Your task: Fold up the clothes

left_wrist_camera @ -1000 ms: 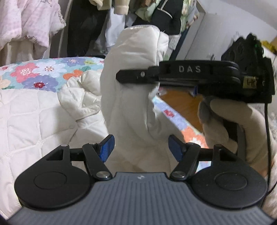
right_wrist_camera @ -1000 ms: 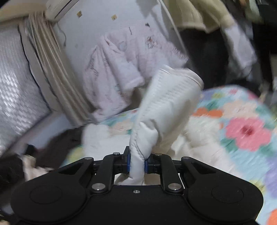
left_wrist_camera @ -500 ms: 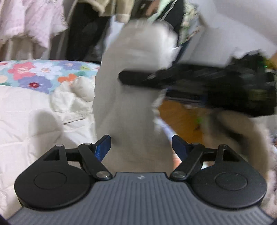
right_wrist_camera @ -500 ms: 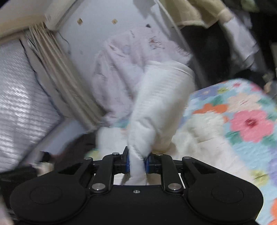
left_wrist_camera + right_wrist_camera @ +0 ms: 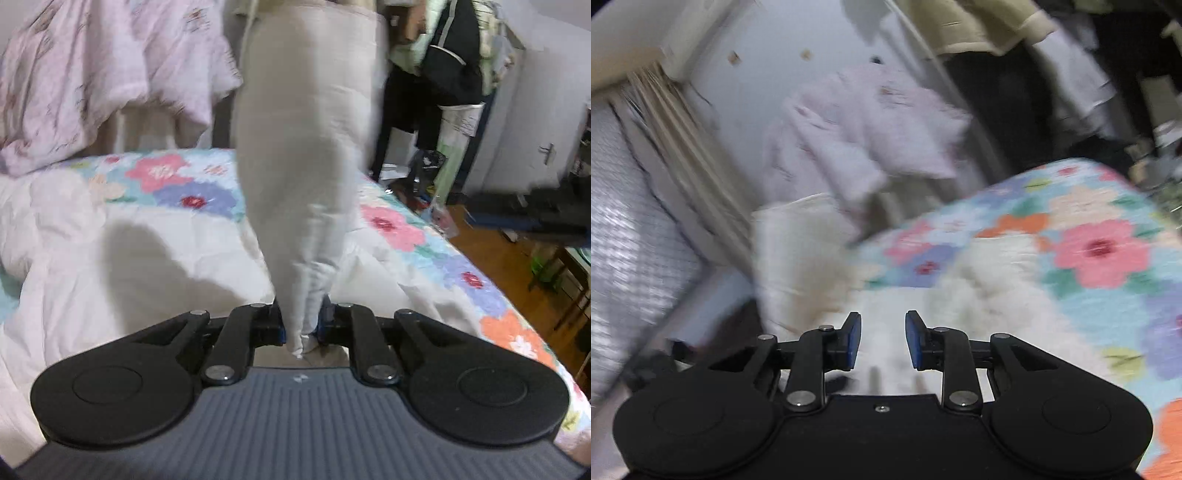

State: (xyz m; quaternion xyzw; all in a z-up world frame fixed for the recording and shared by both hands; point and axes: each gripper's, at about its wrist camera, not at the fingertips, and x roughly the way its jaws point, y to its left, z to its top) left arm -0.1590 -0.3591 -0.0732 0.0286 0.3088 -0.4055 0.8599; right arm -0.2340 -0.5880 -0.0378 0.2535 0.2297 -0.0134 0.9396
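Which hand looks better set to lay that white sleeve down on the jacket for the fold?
The left. The left gripper is closing on the white sleeve, which stands between its jaws. The right gripper is opening with nothing between its jaws.

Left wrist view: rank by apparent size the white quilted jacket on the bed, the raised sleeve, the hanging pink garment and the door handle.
1. white quilted jacket
2-3. raised sleeve and hanging pink garment: alike; the sleeve's nearness inflates it
4. door handle

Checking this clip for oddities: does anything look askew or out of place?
Nothing stands out. The left tongs are closing on the white quilted sleeve, and the right tongs are opening, empty, over the floral bedspread.
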